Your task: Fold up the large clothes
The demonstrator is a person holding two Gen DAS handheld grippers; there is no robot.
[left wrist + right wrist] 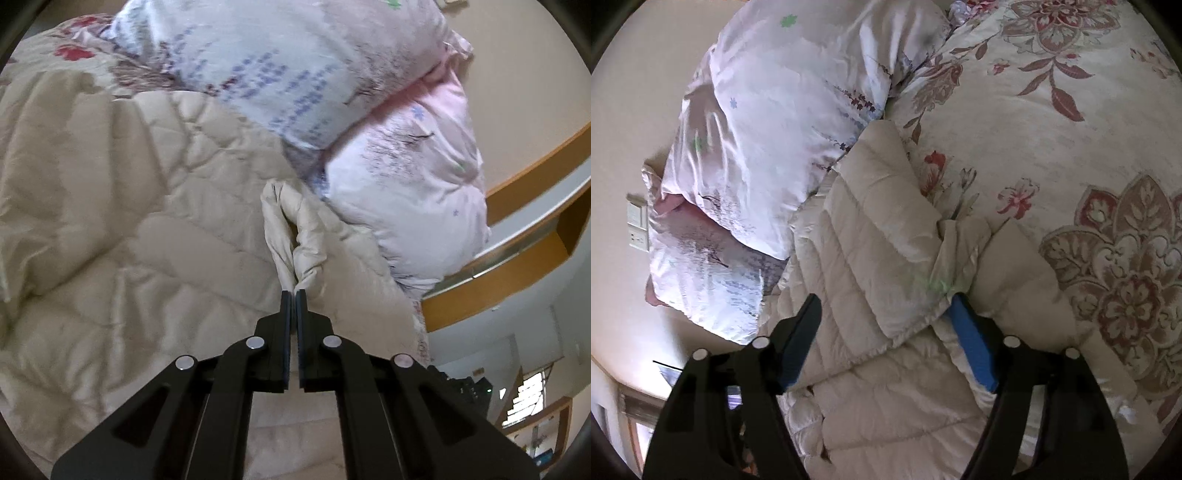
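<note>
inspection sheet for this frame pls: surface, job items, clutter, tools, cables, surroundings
Surface: bed under a floral bedspread.
Job's things: cream quilted comforter, bunched and partly folded over itself.
Clutter: two pale printed pillows, stacked at the head of the bed, touching the comforter.
Tools: left tool shut on a pinched ridge of the comforter; right tool open, comforter edge lying between its blue pads.
Cables: nothing seen.
Surroundings: beige wall with switch plates, wooden shelf or ledge, window.
</note>
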